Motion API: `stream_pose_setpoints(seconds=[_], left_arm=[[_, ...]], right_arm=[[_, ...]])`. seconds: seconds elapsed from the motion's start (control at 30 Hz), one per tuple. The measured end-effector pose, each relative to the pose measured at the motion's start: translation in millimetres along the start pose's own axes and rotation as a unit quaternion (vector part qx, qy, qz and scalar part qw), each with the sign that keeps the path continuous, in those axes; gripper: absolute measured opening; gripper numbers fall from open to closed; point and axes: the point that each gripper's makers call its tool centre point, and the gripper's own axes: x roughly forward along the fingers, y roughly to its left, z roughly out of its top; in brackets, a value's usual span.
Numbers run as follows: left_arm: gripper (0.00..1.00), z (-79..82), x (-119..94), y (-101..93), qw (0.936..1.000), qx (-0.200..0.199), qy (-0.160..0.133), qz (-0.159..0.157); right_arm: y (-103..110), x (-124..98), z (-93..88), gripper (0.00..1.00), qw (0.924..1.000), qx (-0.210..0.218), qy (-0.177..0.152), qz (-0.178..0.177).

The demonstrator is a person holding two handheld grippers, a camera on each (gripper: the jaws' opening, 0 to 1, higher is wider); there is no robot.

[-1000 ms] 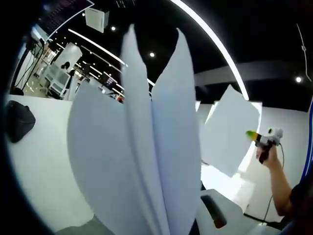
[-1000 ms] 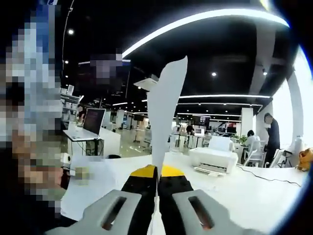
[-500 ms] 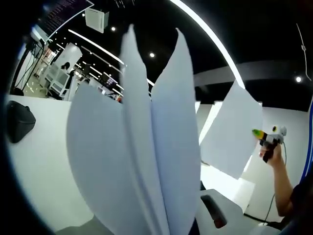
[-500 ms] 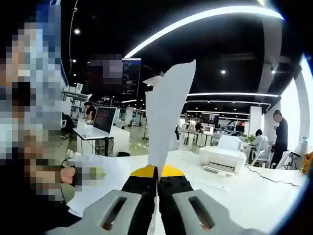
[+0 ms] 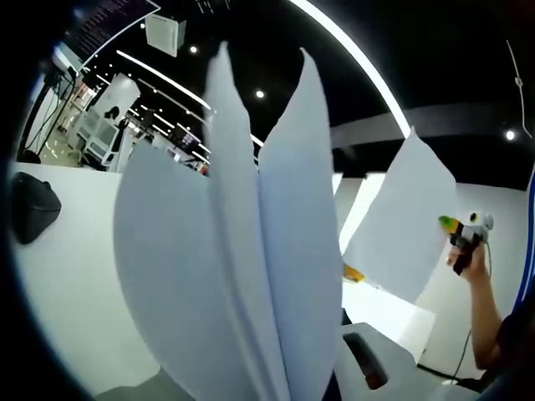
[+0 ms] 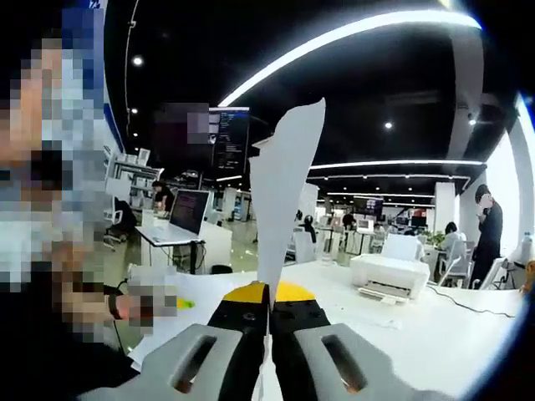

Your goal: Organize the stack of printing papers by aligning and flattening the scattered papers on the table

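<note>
Several white sheets of paper (image 5: pixel 251 251) stand upright and fan out from the bottom of the left gripper view. They are pinched low down by my left gripper (image 5: pixel 328 386), whose grey jaws peek out on either side. To the right, my right gripper (image 5: pixel 454 225), held in a hand, grips a single sheet (image 5: pixel 399 225) in the air. In the right gripper view that sheet (image 6: pixel 282 200) rises edge-on from my right gripper (image 6: pixel 268 294), whose yellow-tipped jaws are shut on it. More white paper (image 6: pixel 196 305) lies low on the left of the table.
A white table (image 5: pixel 67 284) carries a black object (image 5: pixel 32 209) at its left. A white printer (image 6: pixel 389 274) stands on the table (image 6: pixel 435 334) in the right gripper view. Beyond it are desks, a laptop and people standing at the far right.
In the left gripper view, the right gripper and its single sheet have moved up and slightly to the right. The fanned sheets have stayed put. The right gripper view has swung a little.
</note>
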Motion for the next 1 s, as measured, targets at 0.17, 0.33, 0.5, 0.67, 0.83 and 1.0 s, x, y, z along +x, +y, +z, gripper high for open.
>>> stream_pose_setpoints(seconds=[0.17, 0.33, 0.5, 0.67, 0.83, 1.0], left_arm=[[0.07, 0.2, 0, 0.1, 1.0, -0.001, 0.0, 0.0], [0.07, -0.2, 0, -0.2, 1.0, 0.0, 0.001, 0.0], [0.07, -0.3, 0, -0.3, 1.0, 0.0, 0.0, 0.001], [0.07, -0.1, 0, -0.1, 1.0, -0.001, 0.0, 0.0], [0.07, -0.4, 0, 0.1, 1.0, -0.001, 0.001, 0.0], [0.07, -0.6, 0, 0.2, 1.0, -0.002, 0.001, 0.0]], right_arm=[[7, -3, 2.3, 0.0, 0.9995, 0.021, -0.006, 0.024], [16, -5, 4.9, 0.0, 0.9983, 0.031, -0.007, 0.048], [31, -5, 4.0, 0.0, 0.9969, 0.026, 0.003, 0.074], [43, -4, -4.3, 0.0, 0.9941, 0.022, 0.027, 0.102], [51, -4, -7.9, 0.0, 0.9906, 0.03, 0.036, 0.129], [57, -7, -2.3, 0.0, 0.9853, 0.054, 0.021, 0.161]])
